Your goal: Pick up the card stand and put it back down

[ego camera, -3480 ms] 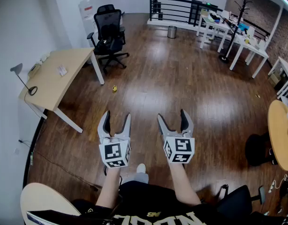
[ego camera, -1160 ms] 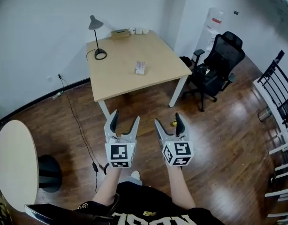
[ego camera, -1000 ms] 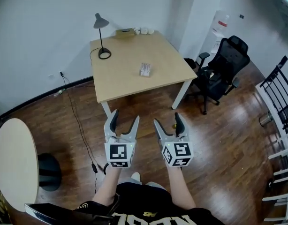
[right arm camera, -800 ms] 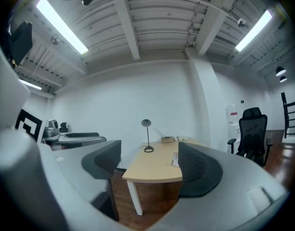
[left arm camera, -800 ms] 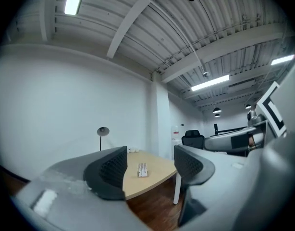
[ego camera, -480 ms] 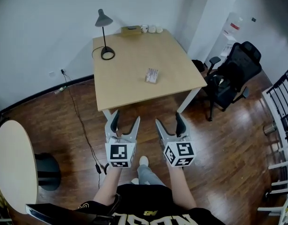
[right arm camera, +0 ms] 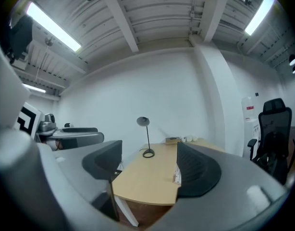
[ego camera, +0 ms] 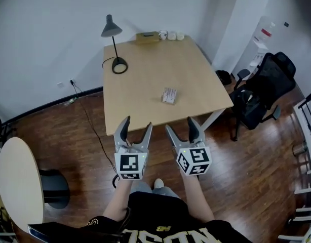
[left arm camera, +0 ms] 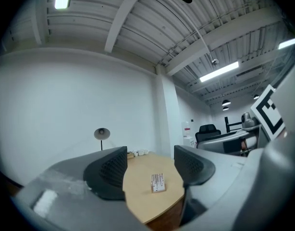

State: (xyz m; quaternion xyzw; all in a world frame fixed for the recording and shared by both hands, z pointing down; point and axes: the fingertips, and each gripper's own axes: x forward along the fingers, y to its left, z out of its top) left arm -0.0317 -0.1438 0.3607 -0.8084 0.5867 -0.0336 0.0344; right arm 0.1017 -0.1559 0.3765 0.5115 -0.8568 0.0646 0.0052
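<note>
Light wooden rectangular table (ego camera: 145,80): far edge against the white wall (ego camera: 54,29), near edge just ahead of both grippers. Dark wooden floor (ego camera: 79,151) lies open on the left, between this table and a pale round table (ego camera: 16,181). A black office chair (ego camera: 262,90) stands by the right edge. The small white card stand (ego camera: 169,95) stands upright mid-table, well apart from the black desk lamp (ego camera: 115,49). Left gripper (ego camera: 137,124): jaws apart, empty. Right gripper (ego camera: 180,125): jaws wider and closing, nothing between them. The stand's print is too small to read.
</note>
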